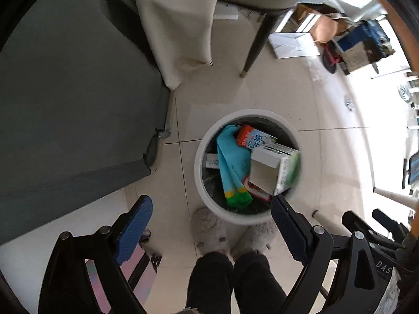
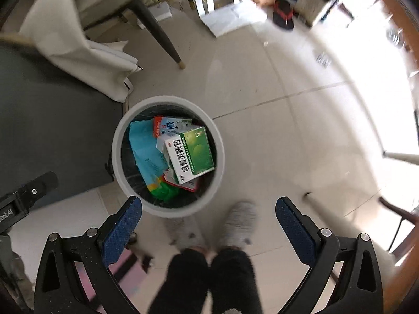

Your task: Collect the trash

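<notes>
- Trash: it lies inside the white round bin (image 2: 167,209), which stands on the tiled floor (image 2: 288,130) just in front of our slippered feet (image 2: 238,225).
- On top of the pile we see a green-and-white medicine box (image 2: 191,154), resting tilted against a red-and-blue carton (image 2: 170,125). Beside them lies a light blue packet (image 2: 146,151) with a green and yellow end, and under the box a red-edged wrapper (image 2: 188,184) peeks out.
- In the left wrist view the same box (image 1: 277,167) sits at the bin's right side, its plain white face turned up.
- Our left gripper (image 1: 209,225) hangs above the near rim of the bin with its fingers spread wide and nothing between them.
- Our right gripper (image 2: 208,222) is likewise wide apart and empty, poised over the floor just short of the bin.
- We judge the task well along: several pieces are already in the bin, and neither tool carries anything.
- What is left we cannot say for sure. Beyond the bin we see a dark mat (image 1: 65,104), a chair leg (image 2: 159,36), a draped cream cloth (image 2: 78,52), and farther off white sheets (image 1: 293,44) and boxes (image 1: 364,44); whether any of those count as trash we cannot tell.
</notes>
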The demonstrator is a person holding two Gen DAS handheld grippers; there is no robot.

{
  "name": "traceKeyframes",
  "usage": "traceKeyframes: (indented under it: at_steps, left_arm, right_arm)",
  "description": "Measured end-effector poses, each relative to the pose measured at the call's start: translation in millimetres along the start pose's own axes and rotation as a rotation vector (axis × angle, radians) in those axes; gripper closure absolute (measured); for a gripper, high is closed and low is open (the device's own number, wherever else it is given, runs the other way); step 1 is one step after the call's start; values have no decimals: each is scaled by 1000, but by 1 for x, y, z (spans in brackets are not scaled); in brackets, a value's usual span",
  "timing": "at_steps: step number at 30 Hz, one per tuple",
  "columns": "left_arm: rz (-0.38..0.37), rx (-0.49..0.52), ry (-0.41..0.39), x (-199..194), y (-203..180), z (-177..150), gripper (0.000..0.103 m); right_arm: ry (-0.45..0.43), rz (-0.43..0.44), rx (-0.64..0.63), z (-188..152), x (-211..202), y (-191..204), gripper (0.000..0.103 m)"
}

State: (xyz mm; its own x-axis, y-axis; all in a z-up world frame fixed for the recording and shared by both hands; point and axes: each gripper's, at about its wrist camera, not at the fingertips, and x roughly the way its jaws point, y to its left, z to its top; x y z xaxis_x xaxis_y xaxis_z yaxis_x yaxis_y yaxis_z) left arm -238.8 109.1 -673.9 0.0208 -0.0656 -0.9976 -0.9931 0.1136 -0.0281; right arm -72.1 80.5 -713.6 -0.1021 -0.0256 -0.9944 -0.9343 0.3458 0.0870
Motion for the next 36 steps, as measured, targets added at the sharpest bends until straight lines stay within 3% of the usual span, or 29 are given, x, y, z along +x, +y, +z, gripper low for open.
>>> traceKeyframes:
  at_steps: [5,11,21,27,33,36]
  left_arm:
    - [-11,31,-24,-77,-8,-22,11]
    - [-56,69,-54,-190,-17,-48,11]
    - [-230,102,-163,-377,-28,-94,11]
    - [-343,107,-233,-450,-33,-116,11]
    - [-401,121,-305,-504,-35,-138,11]
    - [-418,124,-333,-524,-33,-150,0]
  right_arm:
    - [-40,-20,-33,-12,-88,5,0]
    - [-63,41,-67,-33,-215,11,0]
    - [-152,172,-109,-82,-428,6,0]
    - [-216,242,-126,-111,-513,1,0]
    - [-244,303,-145,-131,-564,1,0]
    - [-254,332,-147,-140,-584,0,0]
